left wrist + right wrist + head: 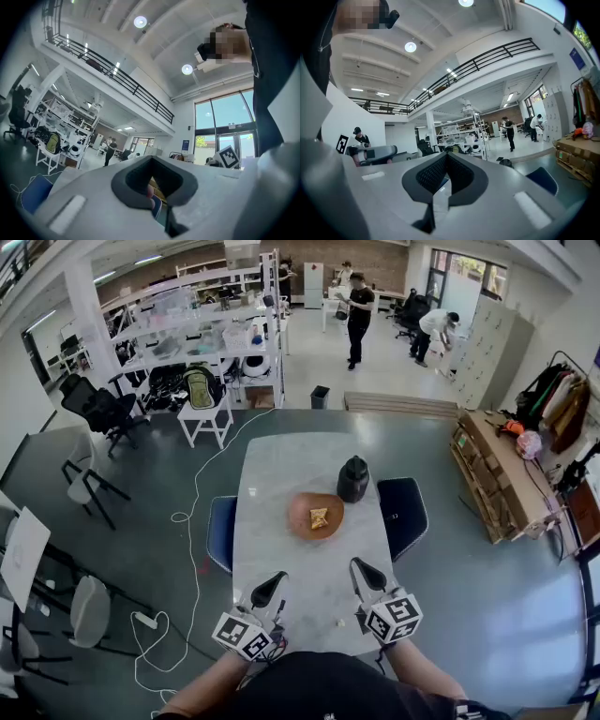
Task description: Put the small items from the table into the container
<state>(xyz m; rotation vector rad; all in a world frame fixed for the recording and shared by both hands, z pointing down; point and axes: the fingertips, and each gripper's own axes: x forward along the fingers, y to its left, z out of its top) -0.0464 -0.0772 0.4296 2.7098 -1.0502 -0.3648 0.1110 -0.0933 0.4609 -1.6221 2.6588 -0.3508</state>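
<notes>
Clenched on nothing, my left claw (277,579) and my right claw (360,567) sit side by side at the near end of the white tabletop (281,470), each with its tips pressed together. Just beside my right claw, a small pale item (339,622) lies on the tabletop. Farther out, near the middle, sits the orange container (302,506) with a yellowish piece (319,518) inside it. Just past it, to the right, stands a dark jug (353,479). Blue chairs (222,532) flank the tabletop on both sides.
</notes>
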